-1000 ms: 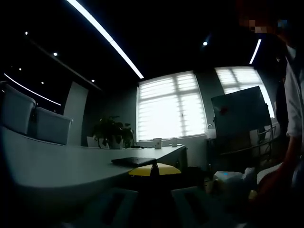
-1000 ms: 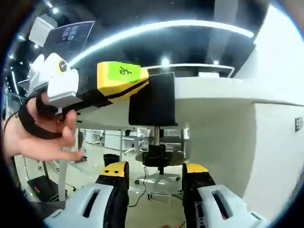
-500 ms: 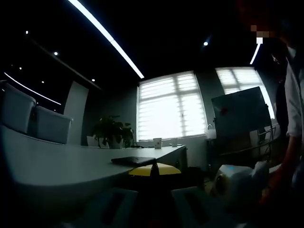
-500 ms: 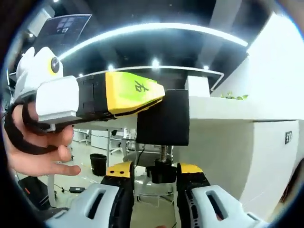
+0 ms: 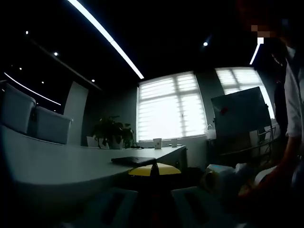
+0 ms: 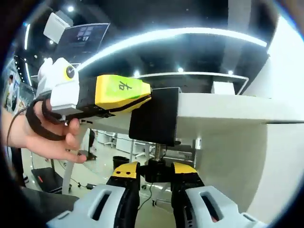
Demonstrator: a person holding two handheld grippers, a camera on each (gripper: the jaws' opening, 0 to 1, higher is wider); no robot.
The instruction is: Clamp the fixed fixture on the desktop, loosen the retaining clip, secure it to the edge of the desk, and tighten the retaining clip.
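Observation:
The black clamp fixture (image 6: 154, 116) sits over the edge of the white desk (image 6: 223, 107). In the right gripper view, my left gripper (image 6: 142, 97), yellow-tipped and held by a hand (image 6: 47, 137), is shut on the fixture from the left. A threaded screw (image 6: 157, 151) hangs below the fixture and ends in a black knob (image 6: 156, 166). My right gripper (image 6: 156, 175) is shut on that knob from below. In the left gripper view, my left gripper's yellow tips (image 5: 154, 169) meet at the desk edge (image 5: 57, 164), and the fixture there is too dark to make out.
On the desk lie a dark flat laptop (image 5: 133, 161), a potted plant (image 5: 111, 130) and a white cup (image 5: 157, 142). Grey chairs (image 5: 52, 126) stand at the far left. A dark board (image 5: 240, 111) and a person's white sleeve (image 5: 294, 95) are at the right. Open floor lies under the desk.
My right gripper's jaws have closed from either side of the knob onto it, and its view has rolled. In the left gripper view the right gripper's pale body has shifted leftward.

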